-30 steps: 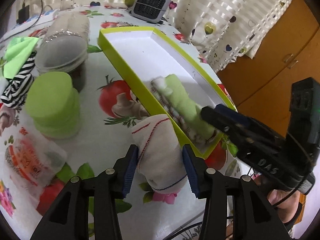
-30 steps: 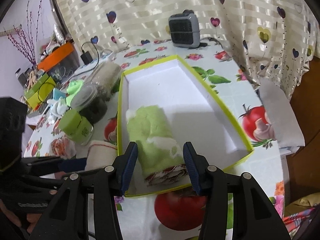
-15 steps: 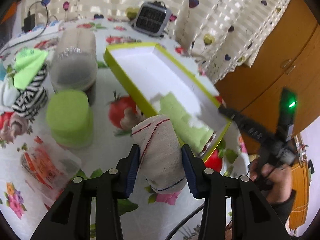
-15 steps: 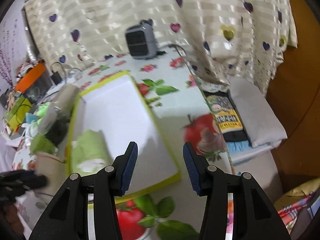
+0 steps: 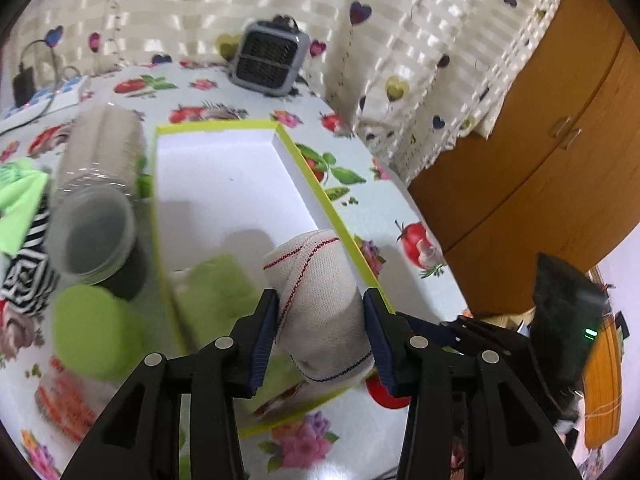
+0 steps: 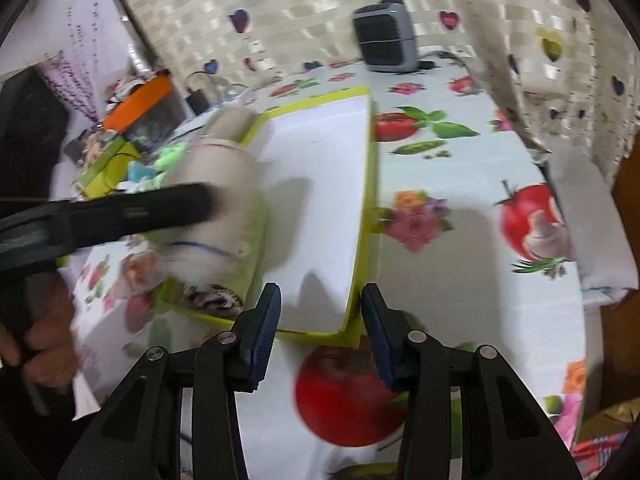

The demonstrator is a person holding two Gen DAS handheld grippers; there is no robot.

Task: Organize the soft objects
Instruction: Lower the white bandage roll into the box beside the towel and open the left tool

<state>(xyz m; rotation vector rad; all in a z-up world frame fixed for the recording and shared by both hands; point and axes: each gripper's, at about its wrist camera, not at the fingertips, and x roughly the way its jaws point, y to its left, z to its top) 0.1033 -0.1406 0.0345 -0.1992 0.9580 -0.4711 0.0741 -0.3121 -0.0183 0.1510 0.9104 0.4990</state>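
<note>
Left hand-held gripper (image 5: 320,328) clamped on white roll (image 5: 320,300) over box (image 5: 224,184); right hand-held gripper (image 6: 318,332) apart, heater (image 5: 272,58) behind

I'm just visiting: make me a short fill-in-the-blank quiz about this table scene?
1. The left hand-held gripper holds a rolled white ____.
2. The shallow white box has a ____ rim.
3. A rolled ____ cloth lies inside it.
4. The right hand-held gripper holds ____.

Answers: cloth; yellow-green; green; nothing
</note>
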